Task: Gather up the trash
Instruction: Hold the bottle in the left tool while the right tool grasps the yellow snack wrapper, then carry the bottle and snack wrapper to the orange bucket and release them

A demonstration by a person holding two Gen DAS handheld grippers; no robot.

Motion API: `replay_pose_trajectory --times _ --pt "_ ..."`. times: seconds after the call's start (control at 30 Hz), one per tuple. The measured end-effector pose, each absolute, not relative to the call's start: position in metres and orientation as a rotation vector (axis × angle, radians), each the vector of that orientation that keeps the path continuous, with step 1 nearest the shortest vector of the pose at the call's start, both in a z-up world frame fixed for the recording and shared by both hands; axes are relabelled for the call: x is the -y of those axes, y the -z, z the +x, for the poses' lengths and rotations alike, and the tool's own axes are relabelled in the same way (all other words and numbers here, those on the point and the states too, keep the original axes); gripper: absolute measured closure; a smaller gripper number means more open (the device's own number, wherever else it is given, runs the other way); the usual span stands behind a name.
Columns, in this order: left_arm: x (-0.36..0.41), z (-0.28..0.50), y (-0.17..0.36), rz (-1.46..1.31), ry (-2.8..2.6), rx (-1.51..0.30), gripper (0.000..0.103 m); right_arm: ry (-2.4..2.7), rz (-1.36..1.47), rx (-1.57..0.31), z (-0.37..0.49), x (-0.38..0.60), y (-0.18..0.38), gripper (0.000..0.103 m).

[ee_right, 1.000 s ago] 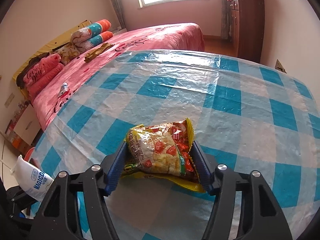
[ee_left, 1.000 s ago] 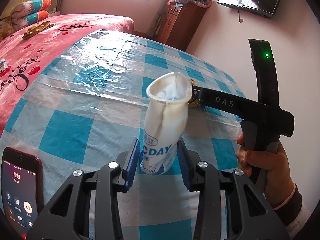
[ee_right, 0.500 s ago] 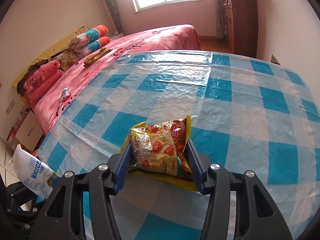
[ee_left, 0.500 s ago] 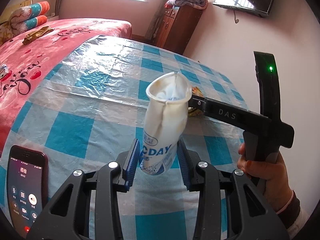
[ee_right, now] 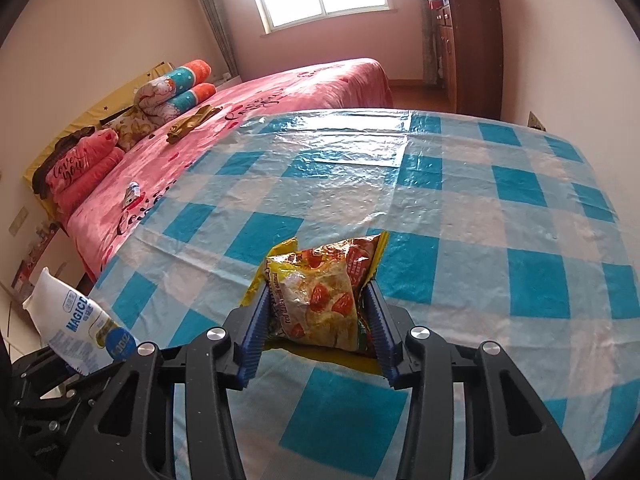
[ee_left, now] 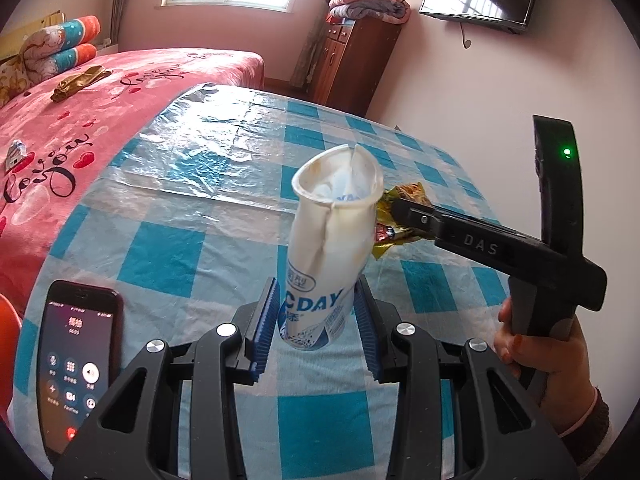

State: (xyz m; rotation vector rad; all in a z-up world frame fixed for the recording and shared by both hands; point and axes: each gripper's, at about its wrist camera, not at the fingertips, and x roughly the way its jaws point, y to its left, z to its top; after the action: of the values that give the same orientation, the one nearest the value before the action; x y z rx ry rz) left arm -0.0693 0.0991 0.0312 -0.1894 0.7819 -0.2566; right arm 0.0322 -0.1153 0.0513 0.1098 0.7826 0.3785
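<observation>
Crushed yogurt cup point(ee_left: 328, 264) is clamped upright in left tool point(ee_left: 316, 320), mouth up. Snack wrapper point(ee_right: 320, 300) is pinched by right tool point(ee_right: 316, 324), its jaws just closing, long axis pointing away.

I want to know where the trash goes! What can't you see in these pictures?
- No bin shows in either view.
- Cup: the base is hidden between the left tongs in the left wrist view.
- Snack packet: the right tongs cover its sides; the cup blocks part of it in the left wrist view.
- Phone: screen text too small, bottom cut off by the picture's edge.
</observation>
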Motion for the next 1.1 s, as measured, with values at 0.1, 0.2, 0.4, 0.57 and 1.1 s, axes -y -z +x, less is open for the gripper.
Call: replay_pose_trajectory --times 0.1,0.2,0.4,0.57,1.1 --pt "-0.103 -0.075 -0.034 -0.186 0.254 -0.774 0.064 -0.376 0.105 -0.776 0.024 0.116 -0.054 0.056" --pt "-0.107 -0.079 -0.036 -0.185 0.250 -0.768 0.064 -0.373 0.104 -0.771 0.015 0.116 -0.058 0.056" --pt "-0.113 -0.090 -0.039 -0.186 0.243 -0.757 0.064 -0.370 0.103 -0.770 -0.002 0.115 -0.061 0.056" --pt "-0.123 -0.097 -0.044 -0.192 0.232 -0.745 0.064 -0.369 0.099 -0.781 -0.014 0.113 -0.061 0.056" --pt "-0.161 -0.119 -0.062 -0.205 0.180 -0.708 0.064 -0.423 0.097 -0.776 -0.043 0.092 -0.081 0.056"
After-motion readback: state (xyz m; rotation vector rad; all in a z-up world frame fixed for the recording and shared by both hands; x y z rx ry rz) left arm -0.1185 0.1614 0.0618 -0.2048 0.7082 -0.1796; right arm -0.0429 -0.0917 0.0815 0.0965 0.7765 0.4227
